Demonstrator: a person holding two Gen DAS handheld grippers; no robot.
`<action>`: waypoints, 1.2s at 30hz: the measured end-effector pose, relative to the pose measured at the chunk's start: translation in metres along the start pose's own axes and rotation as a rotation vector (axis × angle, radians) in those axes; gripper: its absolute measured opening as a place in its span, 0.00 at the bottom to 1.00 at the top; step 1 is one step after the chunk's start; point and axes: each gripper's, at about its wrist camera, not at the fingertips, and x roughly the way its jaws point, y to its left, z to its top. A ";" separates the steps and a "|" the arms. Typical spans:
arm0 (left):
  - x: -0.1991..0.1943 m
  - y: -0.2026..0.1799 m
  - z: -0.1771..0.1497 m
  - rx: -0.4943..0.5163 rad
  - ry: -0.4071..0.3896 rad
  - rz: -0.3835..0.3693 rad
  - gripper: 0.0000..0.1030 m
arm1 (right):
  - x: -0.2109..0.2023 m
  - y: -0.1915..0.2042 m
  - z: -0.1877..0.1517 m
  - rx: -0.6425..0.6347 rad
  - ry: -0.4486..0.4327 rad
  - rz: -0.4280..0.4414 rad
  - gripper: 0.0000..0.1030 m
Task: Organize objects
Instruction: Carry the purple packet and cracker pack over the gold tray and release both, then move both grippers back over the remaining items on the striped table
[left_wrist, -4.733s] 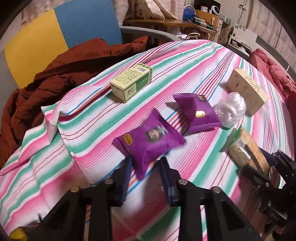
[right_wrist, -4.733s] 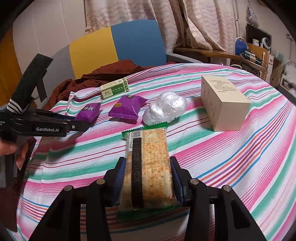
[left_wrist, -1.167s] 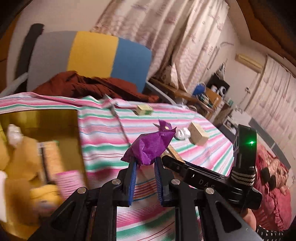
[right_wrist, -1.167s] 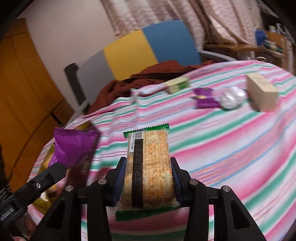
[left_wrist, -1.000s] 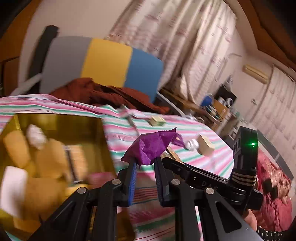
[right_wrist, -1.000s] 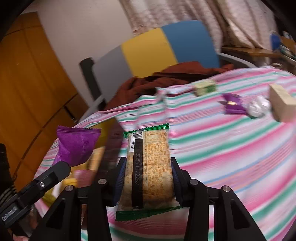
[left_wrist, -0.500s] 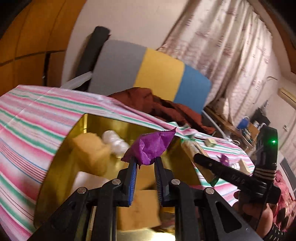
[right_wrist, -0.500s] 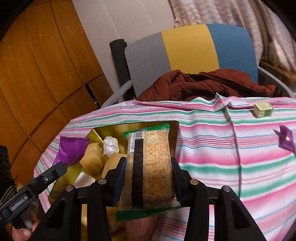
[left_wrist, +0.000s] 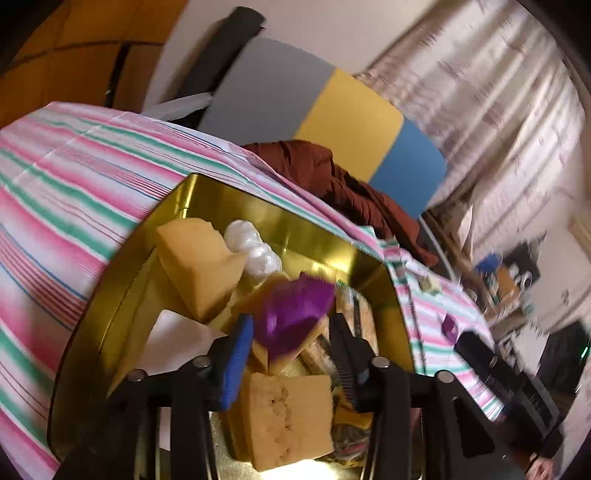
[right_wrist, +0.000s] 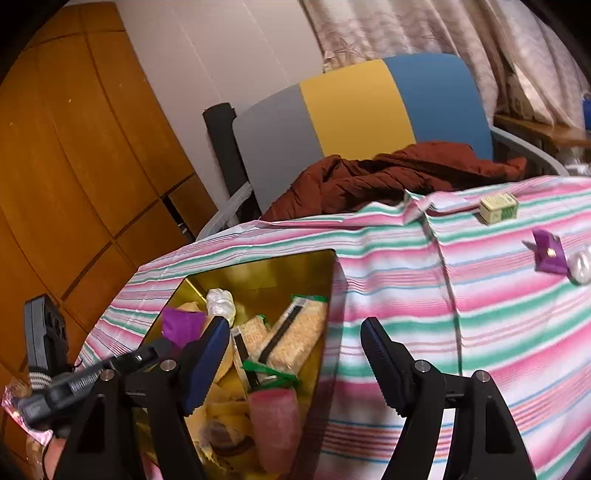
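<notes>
Gold tin (left_wrist: 110, 295) is where everything's landing, a shiny metal box sitting on the striped tabletop (right_wrist: 461, 306). From my left wrist cam I count three tan blocks in it, a white crinkly plastic ball (left_wrist: 255, 251), something flat and white, and cracker packets tucked behind.

My left tool (left_wrist: 291, 354) has just been opening, and its jaws stand roughly halfway apart. The purple snack packet (left_wrist: 295, 314) is blurred between them, over the tin, and the pads don't look to be pressing on it.

My right tool (right_wrist: 295, 354) has also just been opening; it's wide now with nothing in it. The cracker packet (right_wrist: 295, 336), green-edged with a black stripe, lies inside the tin leaning by the right wall, a second one just like it beside it, plus a pink roll-shaped thing lower down.

Out on the cloth I count three leftovers: one small green-and-cream carton (right_wrist: 498, 208), one more purple packet (right_wrist: 548, 253), and one white plastic ball (right_wrist: 581, 264) touching it at the frame edge. A rust-brown jacket (right_wrist: 388, 173) is heaped behind the tabletop.
</notes>
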 end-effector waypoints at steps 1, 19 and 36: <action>-0.004 0.001 0.001 -0.017 -0.012 0.008 0.47 | -0.001 -0.003 -0.002 0.009 0.000 -0.003 0.72; -0.026 -0.030 -0.005 0.018 -0.096 0.092 0.62 | -0.013 -0.033 -0.016 0.090 0.005 -0.027 0.76; 0.016 -0.144 -0.052 0.370 0.131 -0.083 0.62 | -0.037 -0.099 -0.024 0.194 -0.010 -0.127 0.76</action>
